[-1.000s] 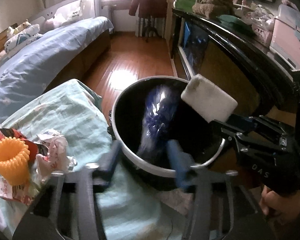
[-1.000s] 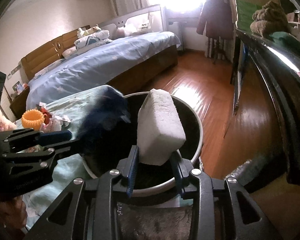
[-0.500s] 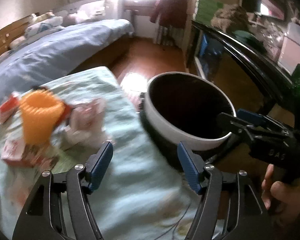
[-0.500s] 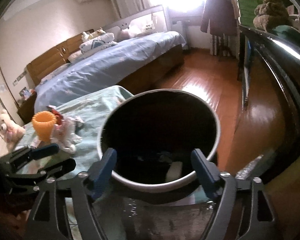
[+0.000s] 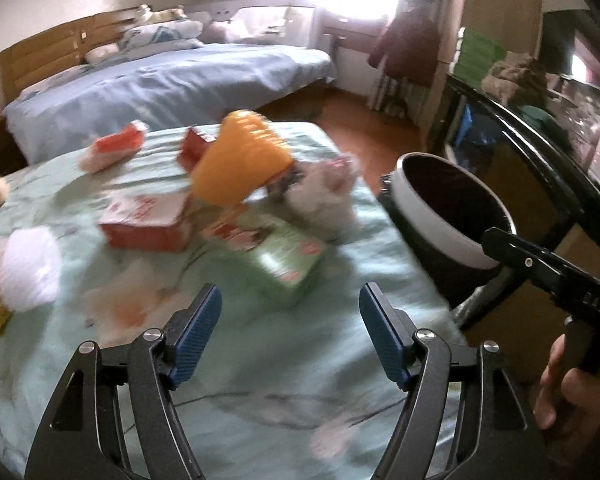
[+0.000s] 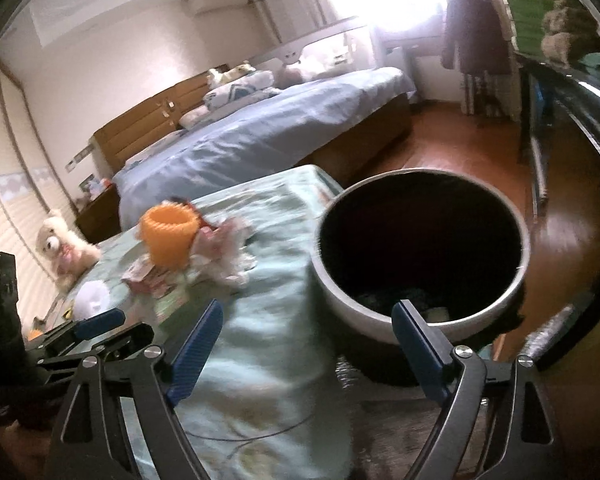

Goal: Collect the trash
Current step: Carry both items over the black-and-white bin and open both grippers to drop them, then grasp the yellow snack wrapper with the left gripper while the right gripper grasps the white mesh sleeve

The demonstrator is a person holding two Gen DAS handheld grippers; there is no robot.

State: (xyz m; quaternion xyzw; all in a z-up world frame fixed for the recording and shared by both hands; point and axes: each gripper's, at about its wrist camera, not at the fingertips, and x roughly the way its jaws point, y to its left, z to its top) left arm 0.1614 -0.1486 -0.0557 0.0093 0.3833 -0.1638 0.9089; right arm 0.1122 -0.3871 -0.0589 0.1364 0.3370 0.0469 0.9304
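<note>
Left hand-held gripper [image 5: 290,330] – jaws spread and opening wider, nothing between the blue pads, only pale green cloth [image 5: 260,352] under them. Right hand-held gripper [image 6: 306,340] – jaws wide and opening too, empty; its left finger sits over the cloth, its right finger over the near rim of the bin [image 6: 420,320].

Landmark = the bin, round, white rim, black inside, standing just off the right edge of the cloth-covered bench [image 6: 268,280]. A few scraps lie at its bottom, a pale piece among them [image 6: 436,314]; too dark to name the rest.

Trash pile sits on the cloth left of the bin, apart from both grippers: orange ribbed cup [image 5: 242,160], tilted in the left wrist view, with a crumpled white wrapper [image 5: 324,196] between it and the bin. A red-and-white carton [image 5: 148,220] lies left of the cup, farther from the bin. A green-and-white packet [image 5: 288,252] is in front of the cup, nearest to the left gripper. A small red-white pack [image 5: 114,150] lies farther back, a white wad [image 5: 30,268] far left. All motion-blurred, print unreadable.

Past the bin: wooden floor [image 6: 452,144] and a bed with blue cover [image 6: 260,136]. A plush toy [image 6: 62,248] is far left of the bin. A person's fingers [image 5: 564,388] grip the right gripper's handle in the left wrist view.
</note>
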